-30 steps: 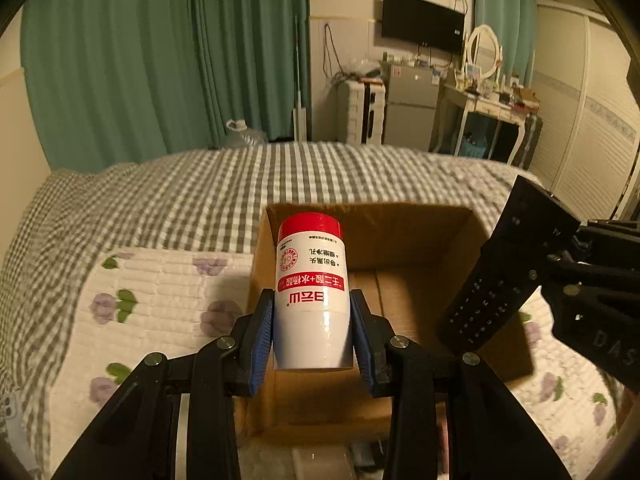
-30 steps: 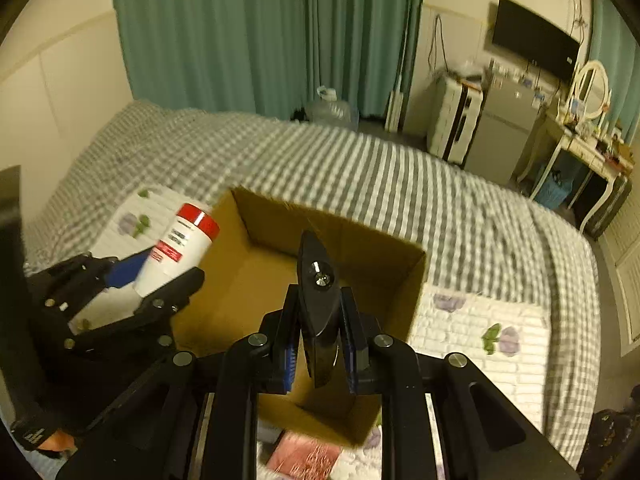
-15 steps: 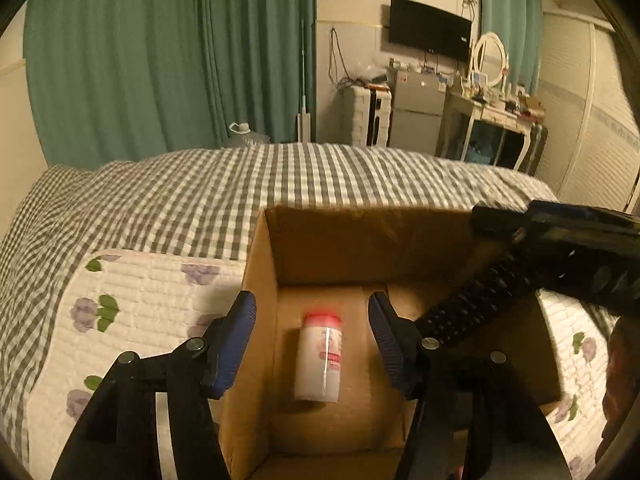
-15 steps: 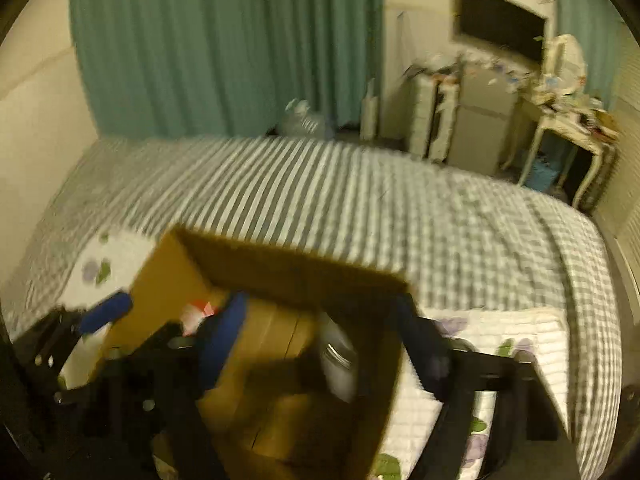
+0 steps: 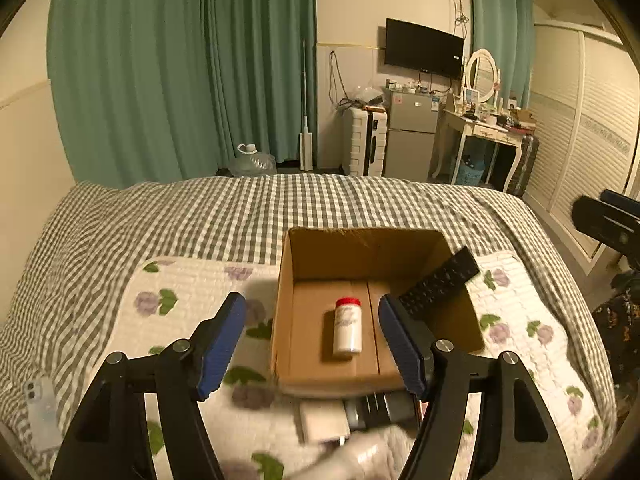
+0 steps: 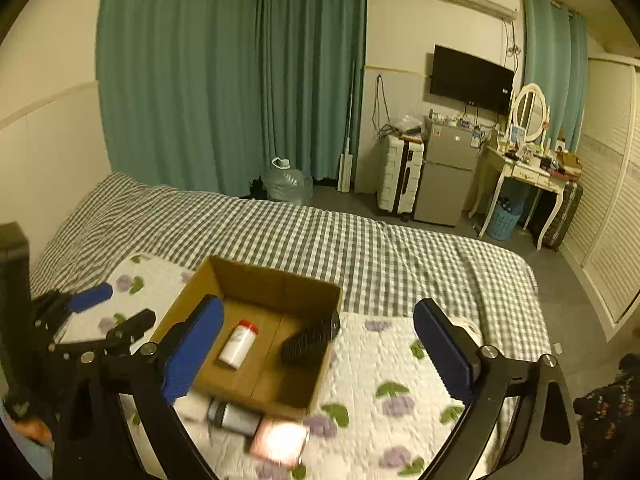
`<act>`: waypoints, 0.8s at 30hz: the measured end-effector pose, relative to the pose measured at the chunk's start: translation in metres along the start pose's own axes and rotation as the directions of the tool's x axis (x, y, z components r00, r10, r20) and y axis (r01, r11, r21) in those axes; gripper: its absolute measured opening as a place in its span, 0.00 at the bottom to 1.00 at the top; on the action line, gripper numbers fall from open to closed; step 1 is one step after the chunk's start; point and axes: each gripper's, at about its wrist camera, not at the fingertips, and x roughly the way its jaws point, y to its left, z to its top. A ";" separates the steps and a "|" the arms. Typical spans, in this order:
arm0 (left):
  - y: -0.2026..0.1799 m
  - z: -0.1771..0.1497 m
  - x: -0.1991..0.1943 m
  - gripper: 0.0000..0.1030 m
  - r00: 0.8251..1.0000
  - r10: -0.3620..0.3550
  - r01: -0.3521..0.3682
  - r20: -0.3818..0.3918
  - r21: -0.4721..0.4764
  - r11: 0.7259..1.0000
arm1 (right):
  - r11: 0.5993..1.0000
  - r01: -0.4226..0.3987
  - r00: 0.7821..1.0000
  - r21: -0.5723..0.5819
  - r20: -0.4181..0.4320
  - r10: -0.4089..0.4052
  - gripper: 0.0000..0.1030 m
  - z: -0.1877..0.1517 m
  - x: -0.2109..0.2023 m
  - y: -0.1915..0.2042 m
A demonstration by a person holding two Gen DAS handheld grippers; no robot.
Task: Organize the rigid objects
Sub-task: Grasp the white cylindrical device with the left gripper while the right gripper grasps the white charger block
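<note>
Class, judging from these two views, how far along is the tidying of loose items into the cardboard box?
Done: the white bottle lies in the cardboard box, and the remote leans against its right wall. In hand: nothing; the left claw and right claw are open. Left: blurred items beside the box's near wall.

From my remote station I can read no text in either view. The white cylindrical bottle with the red cap, lying inside the brown cardboard box, carries a printed label, but its characters are too blurred to resolve.
</note>
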 end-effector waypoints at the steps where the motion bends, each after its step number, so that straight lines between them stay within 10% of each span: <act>1: 0.000 -0.004 -0.006 0.70 1.000 0.002 -0.002 0.000 0.002 1.000 | 1.000 0.004 1.000 0.000 0.004 -0.004 0.98 -0.006 -0.011 0.002; 8: 0.001 -0.054 -0.013 0.70 0.998 0.020 -0.019 -0.060 0.019 1.000 | 0.999 0.014 1.000 0.046 -0.025 -0.012 1.00 -0.053 -0.031 0.006; 24: -0.023 -0.142 0.056 0.70 0.958 -0.079 0.123 -0.277 0.145 0.982 | 0.997 -0.011 0.957 0.083 -0.288 0.035 1.00 -0.168 0.067 0.007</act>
